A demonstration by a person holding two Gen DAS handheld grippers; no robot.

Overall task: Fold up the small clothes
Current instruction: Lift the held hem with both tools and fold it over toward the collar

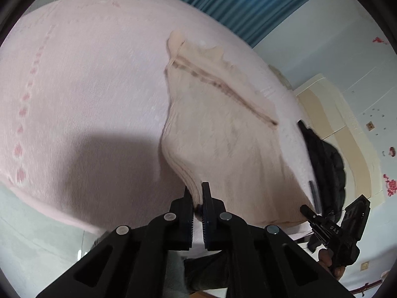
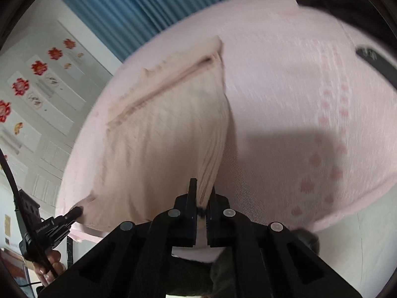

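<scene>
Lying across a pink bedsheet point(image 1: 86, 87), a beige knit garment point(image 1: 223, 134) is being pinched at both near corners: left gripper point(image 1: 197, 193) fingers are clamping one ribbed edge, right gripper point(image 2: 203, 193) fingers are clamping the other.

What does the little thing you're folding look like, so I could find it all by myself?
Look at the big pale pink bedspread with darker pink prints. On it lies a small beige ribbed knit garment, its near corners pinched by the left gripper and right gripper. It is the only beige, ribbed cloth there.
</scene>
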